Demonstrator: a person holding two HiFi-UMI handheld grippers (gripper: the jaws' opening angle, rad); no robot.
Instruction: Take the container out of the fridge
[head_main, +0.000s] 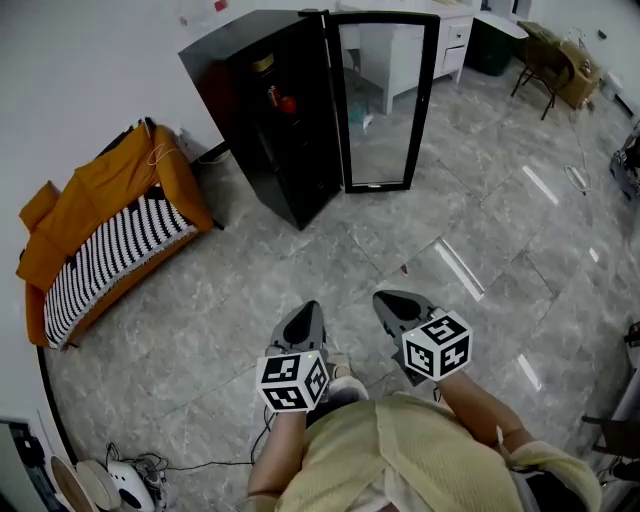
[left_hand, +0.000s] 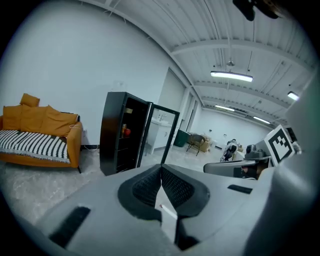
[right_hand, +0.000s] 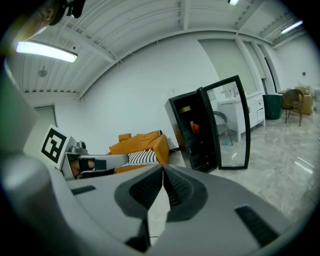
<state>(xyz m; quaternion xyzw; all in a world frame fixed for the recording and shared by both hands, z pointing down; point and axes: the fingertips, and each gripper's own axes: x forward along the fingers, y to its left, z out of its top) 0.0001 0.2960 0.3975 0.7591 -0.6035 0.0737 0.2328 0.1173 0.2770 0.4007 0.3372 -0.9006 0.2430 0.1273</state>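
Observation:
The black fridge (head_main: 262, 110) stands across the floor by the wall, its glass door (head_main: 382, 100) swung open to the right. On its shelves I see a pale yellowish container (head_main: 263, 64) up high and a red item (head_main: 287, 103) below it; the same two show as the container (right_hand: 185, 109) and the red item (right_hand: 195, 127) in the right gripper view. My left gripper (head_main: 310, 306) and right gripper (head_main: 381, 297) are held side by side near my body, far from the fridge. Both are shut with nothing between the pads: left gripper (left_hand: 161, 168), right gripper (right_hand: 163, 168).
An orange sofa (head_main: 95, 215) with a striped blanket stands along the left wall. A white cabinet (head_main: 405, 45), a dark bin (head_main: 492, 45) and a chair (head_main: 545, 65) are behind the fridge. Cables and a white device (head_main: 125, 480) lie at the lower left.

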